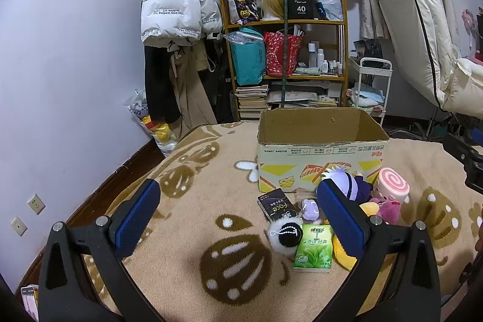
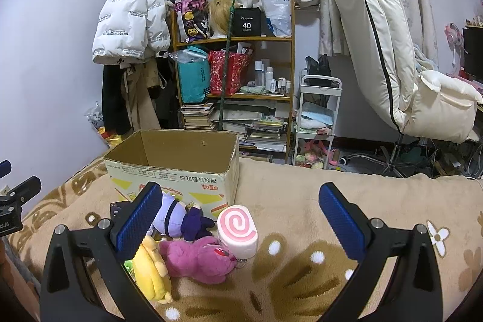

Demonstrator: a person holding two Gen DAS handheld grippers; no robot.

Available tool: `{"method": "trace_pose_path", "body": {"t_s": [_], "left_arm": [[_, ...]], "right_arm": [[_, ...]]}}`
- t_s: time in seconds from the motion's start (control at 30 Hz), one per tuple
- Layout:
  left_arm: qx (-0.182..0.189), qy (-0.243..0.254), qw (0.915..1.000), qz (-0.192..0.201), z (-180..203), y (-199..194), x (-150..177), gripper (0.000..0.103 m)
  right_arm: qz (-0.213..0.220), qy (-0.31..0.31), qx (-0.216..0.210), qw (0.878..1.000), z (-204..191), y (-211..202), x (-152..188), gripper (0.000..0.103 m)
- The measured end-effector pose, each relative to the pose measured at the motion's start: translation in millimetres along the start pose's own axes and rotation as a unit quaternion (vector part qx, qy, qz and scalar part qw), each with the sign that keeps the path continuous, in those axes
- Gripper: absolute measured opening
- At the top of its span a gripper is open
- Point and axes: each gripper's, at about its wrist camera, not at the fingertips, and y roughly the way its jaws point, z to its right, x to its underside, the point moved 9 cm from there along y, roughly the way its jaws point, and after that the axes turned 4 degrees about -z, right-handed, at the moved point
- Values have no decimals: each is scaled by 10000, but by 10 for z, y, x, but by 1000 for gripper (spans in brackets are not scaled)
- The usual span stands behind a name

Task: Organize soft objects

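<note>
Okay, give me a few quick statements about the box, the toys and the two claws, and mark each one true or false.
1. The cardboard box stands open with nothing visible inside. True.
2. The left claw grips the green tissue pack. False: it is open, holding nothing.
3. The pink swirl roll lies inside the box. False: it sits on the blanket in front of it.
4. The pink plush bear lies beside the yellow plush. True.
5. The right claw is open. True.
</note>
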Motion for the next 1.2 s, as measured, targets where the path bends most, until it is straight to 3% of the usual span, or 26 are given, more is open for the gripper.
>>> {"method": "trace_pose_path", "body": {"t_s": [1.2], "left_arm": [[33,18,10000,41,-8,-71,-24,102]], "right_arm": [[-46,46,-5,10000,-45,21,57,103]]}}
